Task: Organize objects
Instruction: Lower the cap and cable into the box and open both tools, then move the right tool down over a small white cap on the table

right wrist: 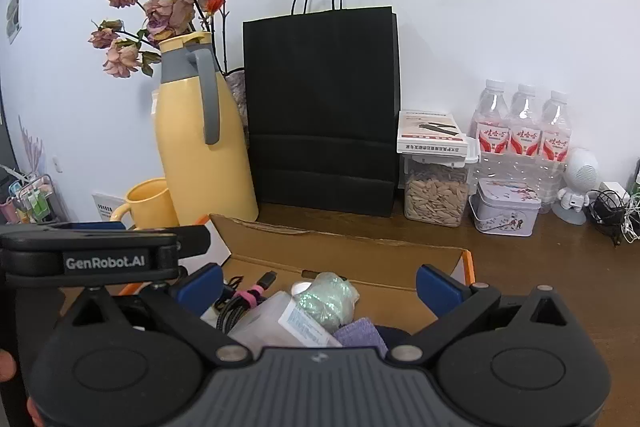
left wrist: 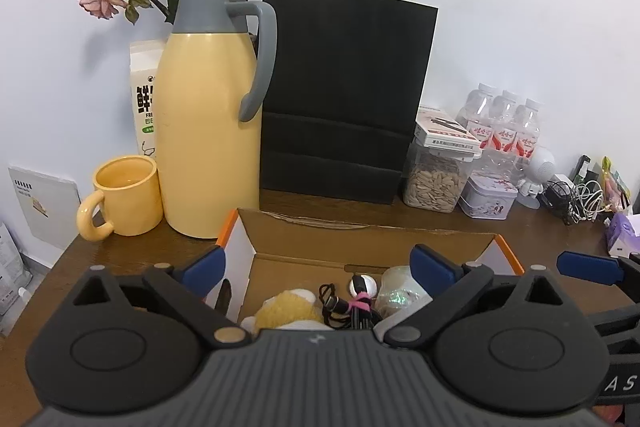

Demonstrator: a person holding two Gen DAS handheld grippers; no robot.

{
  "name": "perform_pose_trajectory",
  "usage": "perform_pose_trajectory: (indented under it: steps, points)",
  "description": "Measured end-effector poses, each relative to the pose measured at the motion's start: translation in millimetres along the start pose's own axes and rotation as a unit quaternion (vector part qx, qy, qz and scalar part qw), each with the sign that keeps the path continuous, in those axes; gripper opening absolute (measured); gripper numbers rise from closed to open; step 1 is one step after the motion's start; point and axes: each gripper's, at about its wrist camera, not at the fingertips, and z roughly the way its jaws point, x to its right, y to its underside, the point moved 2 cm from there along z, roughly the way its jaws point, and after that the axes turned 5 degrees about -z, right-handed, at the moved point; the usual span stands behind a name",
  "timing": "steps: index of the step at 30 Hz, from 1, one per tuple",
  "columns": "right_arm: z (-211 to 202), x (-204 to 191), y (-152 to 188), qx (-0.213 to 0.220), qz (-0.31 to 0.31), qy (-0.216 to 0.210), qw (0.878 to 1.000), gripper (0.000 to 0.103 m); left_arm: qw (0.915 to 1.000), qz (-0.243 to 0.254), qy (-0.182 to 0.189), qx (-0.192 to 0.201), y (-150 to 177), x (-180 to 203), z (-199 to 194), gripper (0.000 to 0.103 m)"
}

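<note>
Both tongs wide, gripping nothing: left gripper and right gripper above cardboard box holding bundled cables; "GenRobot.AI" legible on left tool

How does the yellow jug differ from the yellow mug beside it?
The jug stands far taller than the mug. The jug is capped with a lid and has a grey collar and grey handle; the mug is open-topped with a handle as yellow as its body. The jug narrows toward its top, while the mug is a plain cylinder. Both are pale yellow, upright, and side by side on the brown table.
</note>
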Motion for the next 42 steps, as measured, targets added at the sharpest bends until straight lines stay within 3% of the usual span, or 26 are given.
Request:
perform_pose_trajectory:
  steps: [12,23,33,42]
  points:
    - [-38,-9,22,0.002,-0.005,0.007,1.0,0.103,0.9995,0.029,0.014,0.004,23,-3,-45,0.103]
    - [-75,-17,54,0.0,-0.008,0.006,1.0,0.103,0.9981,0.053,0.02,-0.026,59,-12,-77,0.103]
    - [-89,-19,100,-0.032,-0.018,0.008,0.999,0.103,0.9968,0.058,0.012,-0.055,89,-35,-89,0.103]
    - [-88,-16,150,-0.065,-0.017,0.008,0.998,0.103,0.9959,0.031,0.0,-0.085,120,-70,-91,0.103]
